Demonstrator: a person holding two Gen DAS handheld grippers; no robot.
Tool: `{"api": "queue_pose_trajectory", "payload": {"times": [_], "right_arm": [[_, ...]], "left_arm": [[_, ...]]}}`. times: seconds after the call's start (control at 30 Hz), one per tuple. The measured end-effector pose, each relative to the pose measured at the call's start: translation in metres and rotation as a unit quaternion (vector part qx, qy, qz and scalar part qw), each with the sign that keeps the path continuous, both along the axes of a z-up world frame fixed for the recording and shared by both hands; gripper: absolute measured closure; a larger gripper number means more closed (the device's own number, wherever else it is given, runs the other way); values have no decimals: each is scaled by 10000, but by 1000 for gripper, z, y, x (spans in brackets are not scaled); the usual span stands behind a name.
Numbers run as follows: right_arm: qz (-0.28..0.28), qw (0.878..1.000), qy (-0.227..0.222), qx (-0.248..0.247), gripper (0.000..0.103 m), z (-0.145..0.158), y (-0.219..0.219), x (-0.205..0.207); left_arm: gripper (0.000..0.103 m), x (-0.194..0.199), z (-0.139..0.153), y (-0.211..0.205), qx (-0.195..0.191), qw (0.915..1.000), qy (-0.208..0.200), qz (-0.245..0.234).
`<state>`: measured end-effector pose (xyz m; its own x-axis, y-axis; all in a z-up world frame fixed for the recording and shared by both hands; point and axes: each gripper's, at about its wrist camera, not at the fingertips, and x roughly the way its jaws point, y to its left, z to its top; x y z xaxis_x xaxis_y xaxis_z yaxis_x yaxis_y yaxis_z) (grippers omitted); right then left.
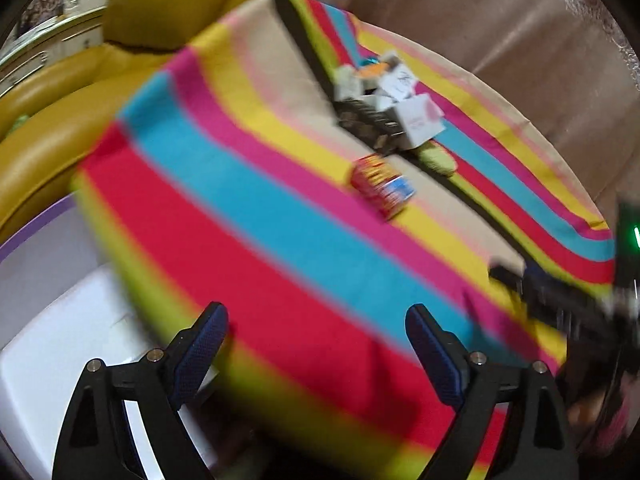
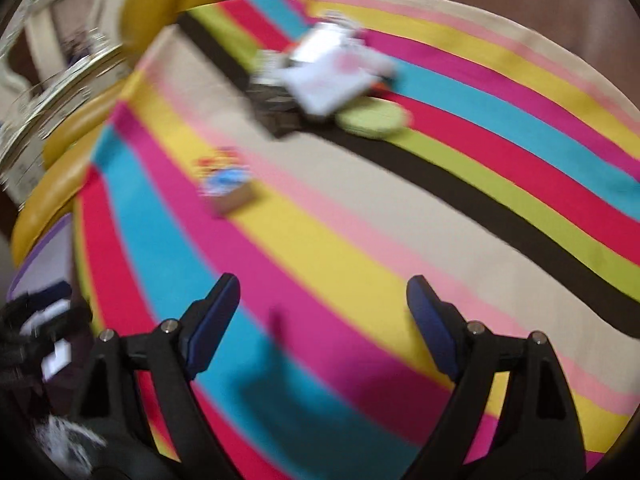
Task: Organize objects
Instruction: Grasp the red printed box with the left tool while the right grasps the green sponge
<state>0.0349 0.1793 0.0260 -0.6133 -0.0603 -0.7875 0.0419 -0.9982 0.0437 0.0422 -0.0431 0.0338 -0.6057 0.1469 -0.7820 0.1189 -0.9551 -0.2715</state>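
Both the left gripper and right gripper hover spread and empty, the small colourful box well ahead, nearer neither.

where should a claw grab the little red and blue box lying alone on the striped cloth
Likely from above, across its two long sides. The red and blue box lies flat on the striped cloth, apart from the pile behind it, so both sides look free. Both claws are open and empty; blur hides its finer shape.
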Motion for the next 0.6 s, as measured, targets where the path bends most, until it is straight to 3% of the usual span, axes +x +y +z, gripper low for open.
{"api": "queue_pose_trajectory", "payload": {"times": [0.2,0.47,0.5,0.53,0.57,0.6], "right_arm": [[-327,9994,-113,-27,16,-3,50,-2],[-309,9995,-95,-39,16,-14,69,-22],[-313,9995,-94,-35,16,-14,70,-26],[-305,9995,-90,-6,16,-14,71,-32],[-280,9996,-76,20,16,-14,72,-38],[-247,9997,-57,34,16,-13,72,-43]], "left_arm": [[12,-87,-6,65,-380,9988,78,297],[14,-136,-27,77,-1162,9887,-375,871],[21,-138,-27,76,-1216,9885,-349,830],[48,-136,-23,74,-1251,9891,-224,746],[60,-136,-22,72,-1248,9897,-190,673],[60,-136,-22,70,-1250,9905,-178,546]]}}
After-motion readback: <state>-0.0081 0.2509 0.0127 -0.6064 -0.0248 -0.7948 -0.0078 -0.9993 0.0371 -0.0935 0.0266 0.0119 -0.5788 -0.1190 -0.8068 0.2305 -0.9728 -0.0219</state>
